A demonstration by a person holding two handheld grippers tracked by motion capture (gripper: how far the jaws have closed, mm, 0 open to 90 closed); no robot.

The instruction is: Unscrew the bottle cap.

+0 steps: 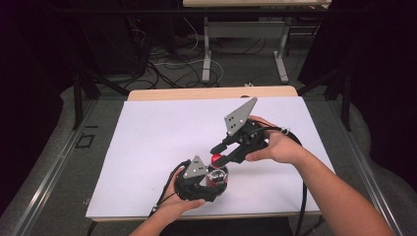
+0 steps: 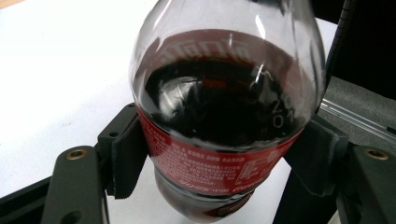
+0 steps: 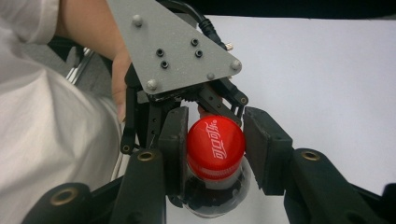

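My left tongs [image 1: 212,183] at near desk edge, clamped on cola bottle [image 2: 219,121], pads [image 2: 126,158] pressing red label both sides. Bottle upright on white desk [image 1: 147,142], dark liquid inside. My right tongs [image 3: 215,149] angled down over it, jaws straddling red cap [image 3: 215,142]; one pad looks touching, other apart, so closure uncertain. Beyond desk: cables [image 1: 167,64] on floor.

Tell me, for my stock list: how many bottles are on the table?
1. The cola bottle stands near the table's front edge, left gripper around its body, right gripper at its red cap.
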